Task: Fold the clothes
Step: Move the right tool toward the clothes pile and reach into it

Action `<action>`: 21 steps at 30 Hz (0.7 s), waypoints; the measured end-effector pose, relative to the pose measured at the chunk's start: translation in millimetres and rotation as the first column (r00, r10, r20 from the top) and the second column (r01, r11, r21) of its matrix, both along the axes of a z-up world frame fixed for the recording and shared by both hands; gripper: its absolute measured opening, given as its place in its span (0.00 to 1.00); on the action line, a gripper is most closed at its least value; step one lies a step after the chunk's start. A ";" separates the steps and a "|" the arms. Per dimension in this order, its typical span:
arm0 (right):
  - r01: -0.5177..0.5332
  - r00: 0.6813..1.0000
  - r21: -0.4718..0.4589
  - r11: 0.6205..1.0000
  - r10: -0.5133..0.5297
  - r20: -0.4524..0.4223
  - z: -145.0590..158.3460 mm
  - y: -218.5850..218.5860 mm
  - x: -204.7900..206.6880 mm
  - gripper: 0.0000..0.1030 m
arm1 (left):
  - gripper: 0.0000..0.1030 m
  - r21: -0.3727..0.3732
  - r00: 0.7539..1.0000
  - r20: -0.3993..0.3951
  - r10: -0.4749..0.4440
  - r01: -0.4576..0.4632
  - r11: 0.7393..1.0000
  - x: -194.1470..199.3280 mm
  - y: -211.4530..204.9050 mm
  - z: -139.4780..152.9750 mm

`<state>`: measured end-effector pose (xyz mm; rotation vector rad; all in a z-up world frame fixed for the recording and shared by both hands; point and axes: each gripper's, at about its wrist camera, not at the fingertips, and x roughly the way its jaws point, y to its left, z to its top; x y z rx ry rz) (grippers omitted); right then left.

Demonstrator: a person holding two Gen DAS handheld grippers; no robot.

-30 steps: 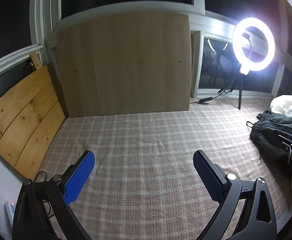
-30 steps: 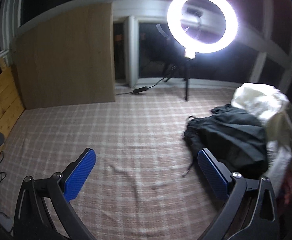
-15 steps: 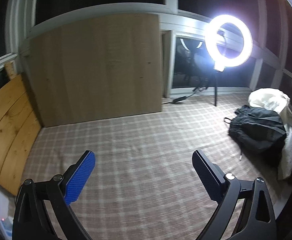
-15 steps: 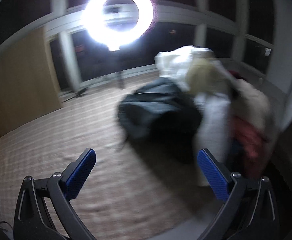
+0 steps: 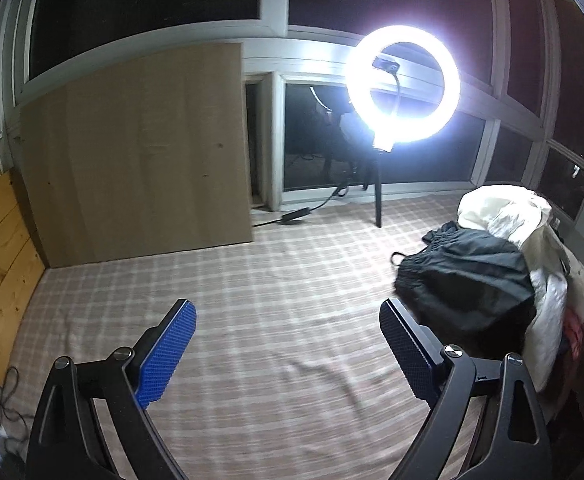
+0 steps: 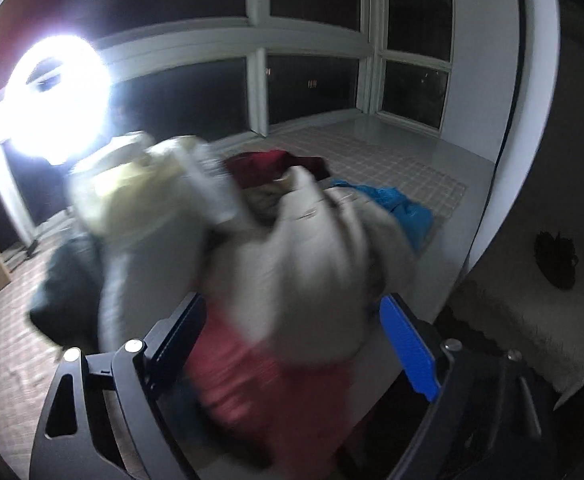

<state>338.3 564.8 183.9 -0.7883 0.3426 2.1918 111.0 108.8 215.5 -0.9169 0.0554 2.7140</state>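
A pile of clothes lies at the right end of the plaid-covered surface (image 5: pixel 272 300). In the left wrist view it shows a black garment (image 5: pixel 467 284) and cream and white garments (image 5: pixel 507 212). My left gripper (image 5: pixel 288 344) is open and empty above the plaid cloth, left of the pile. In the blurred right wrist view my right gripper (image 6: pixel 292 332) is open, with the pile right before it: a beige garment (image 6: pixel 303 276), a red garment (image 6: pixel 268 384), a blue one (image 6: pixel 395 204) and the black one (image 6: pixel 68 292). Its jaws stand on either side of the red and beige cloth without closing on it.
A lit ring light on a tripod (image 5: pixel 403 88) stands at the back, its cable (image 5: pixel 303 212) on the surface. A wooden board (image 5: pixel 140 148) leans on the back wall and planks (image 5: pixel 0 268) on the left. Windows surround the area.
Both grippers have swung to the right. The right one has moved close up to the clothes pile, which now fills its view. Both stay open.
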 end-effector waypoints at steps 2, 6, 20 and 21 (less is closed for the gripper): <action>-0.027 1.000 -0.016 1.000 0.027 0.002 0.8 41.7 -3.0 0.83 | 0.90 0.012 1.000 0.012 -0.009 0.009 1.000 4.2 32.4 -0.9; -0.092 0.995 -0.010 0.996 0.092 0.031 8.8 112.2 -30.0 0.83 | 0.90 0.016 0.999 0.042 -0.024 0.024 1.000 12.1 93.9 -4.0; -0.271 0.947 -0.111 0.956 0.285 0.148 -14.9 206.0 -131.5 0.83 | 0.91 -0.107 0.998 0.064 -0.001 0.008 0.994 18.0 168.7 0.2; -0.267 0.948 -0.102 0.958 0.280 0.152 -15.6 210.1 -137.4 0.83 | 0.91 -0.103 0.997 0.072 0.001 0.006 0.995 16.6 170.1 -0.5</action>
